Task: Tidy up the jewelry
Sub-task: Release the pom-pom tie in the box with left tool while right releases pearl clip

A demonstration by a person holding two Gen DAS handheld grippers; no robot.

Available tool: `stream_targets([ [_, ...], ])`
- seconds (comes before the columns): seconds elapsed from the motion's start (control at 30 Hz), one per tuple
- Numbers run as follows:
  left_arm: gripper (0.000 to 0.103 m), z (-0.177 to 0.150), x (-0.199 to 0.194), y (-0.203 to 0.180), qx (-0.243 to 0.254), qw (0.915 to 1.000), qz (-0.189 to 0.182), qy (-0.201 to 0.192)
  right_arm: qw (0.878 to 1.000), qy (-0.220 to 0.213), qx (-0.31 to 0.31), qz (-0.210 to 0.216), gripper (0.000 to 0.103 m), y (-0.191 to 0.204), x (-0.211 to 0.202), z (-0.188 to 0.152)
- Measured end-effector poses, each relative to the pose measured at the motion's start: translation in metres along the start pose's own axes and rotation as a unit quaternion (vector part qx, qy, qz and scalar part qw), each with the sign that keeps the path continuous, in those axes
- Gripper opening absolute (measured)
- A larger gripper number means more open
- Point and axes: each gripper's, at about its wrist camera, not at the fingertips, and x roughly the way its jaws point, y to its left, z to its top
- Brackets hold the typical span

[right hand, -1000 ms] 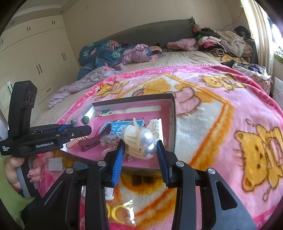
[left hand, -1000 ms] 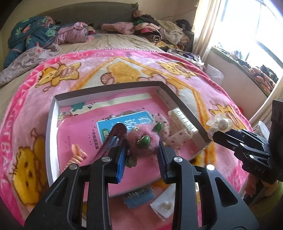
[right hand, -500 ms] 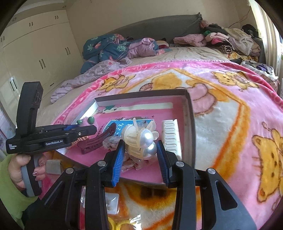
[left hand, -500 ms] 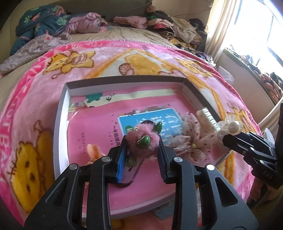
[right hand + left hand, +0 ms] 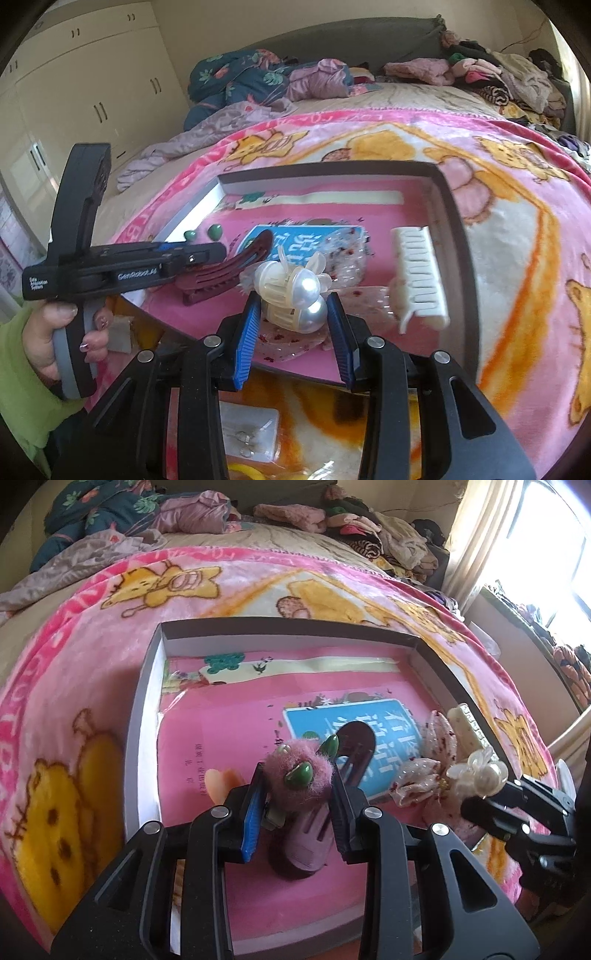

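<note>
Two claws work over a bed [image 5: 388,99] covered by a pink cartoon blanket [image 5: 92,672]; crumpled bedding and heaped clothes lie at the far end. On the blanket sits a shallow grey-walled box [image 5: 142,716], its floor lined with a pink printed sheet bearing a blue label [image 5: 369,723]. Lying in the box: a white comb [image 5: 417,273] near the right wall, a dark maroon clip [image 5: 229,273] towards the near left, a sheer speckled bow [image 5: 424,771] between them, and an orange piece [image 5: 218,781] at the near left, mostly hidden. The left claw [image 5: 297,786], narrowly set, is closed on a fuzzy pink clip [image 5: 299,775] with green beads, held over the near part of the box, above the maroon clip. The right claw [image 5: 293,314], set somewhat wider, is closed on a pearl clip [image 5: 295,295] of cream plastic with two large pearls, held over the near edge of the box. In the right view a hand [image 5: 48,332] with painted nails and a green sleeve grips the left claw's handle. On the blanket, nearer than the box, lie a clear packet of earrings [image 5: 247,435] and something yellow, cut off by the frame.
</note>
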Motion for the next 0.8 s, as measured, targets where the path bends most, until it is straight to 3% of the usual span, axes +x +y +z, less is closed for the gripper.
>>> stream_targets([
  [0.4, 0.026, 0.001, -0.001, 0.007, -0.006, 1.0, -0.006, 0.0, 0.999, 0.026, -0.022, 0.014, 0.036, 0.021, 0.016, 0.0],
  [0.8, 0.031, -0.003, -0.01, 0.003, -0.008, 0.9999, -0.006, -0.004, 1.0, 0.018, -0.009, 0.013, 0.037, 0.02, 0.002, -0.001],
])
